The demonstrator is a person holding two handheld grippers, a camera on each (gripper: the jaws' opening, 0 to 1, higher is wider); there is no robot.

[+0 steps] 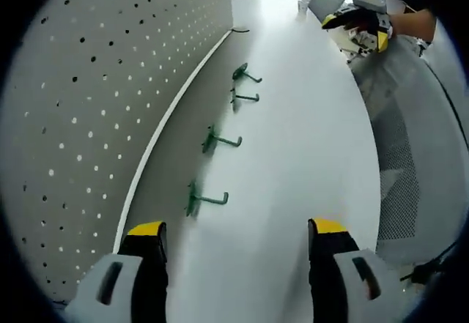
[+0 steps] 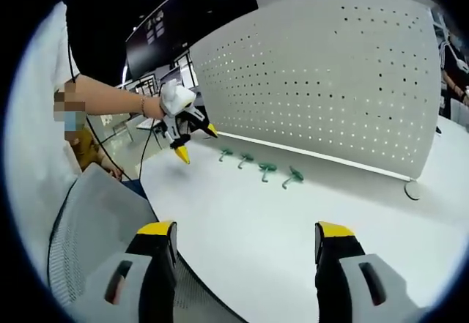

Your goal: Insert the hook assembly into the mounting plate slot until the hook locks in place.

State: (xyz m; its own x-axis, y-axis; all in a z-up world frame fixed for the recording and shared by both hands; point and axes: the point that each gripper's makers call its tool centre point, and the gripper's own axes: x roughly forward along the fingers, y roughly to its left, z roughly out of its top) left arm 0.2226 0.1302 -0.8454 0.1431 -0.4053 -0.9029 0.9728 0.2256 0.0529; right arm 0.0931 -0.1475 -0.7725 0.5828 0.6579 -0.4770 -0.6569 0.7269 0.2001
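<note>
Several green hook assemblies point(image 1: 207, 199) lie in a row on the white table point(image 1: 308, 140), just in front of the white perforated mounting plate point(image 1: 88, 103), which stands upright. My left gripper point(image 1: 237, 229) hovers over the table short of the nearest hook, open, with nothing between its yellow-tipped jaws. The right gripper point(image 1: 363, 23) shows far off at the table's other end, held by a hand. In the right gripper view the hooks point(image 2: 266, 168) lie below the plate point(image 2: 330, 74). My right gripper point(image 2: 245, 229) is open and empty, well back from them. The left gripper point(image 2: 183, 136) hangs open left of the hooks.
A grey mesh chair point(image 1: 399, 162) stands by the table's edge, close under my right gripper point(image 2: 95, 220). A small dark ring point(image 2: 412, 189) lies at the plate's far foot. A dark monitor point(image 2: 150, 37) stands behind, and a person's arm point(image 2: 110, 96) reaches in.
</note>
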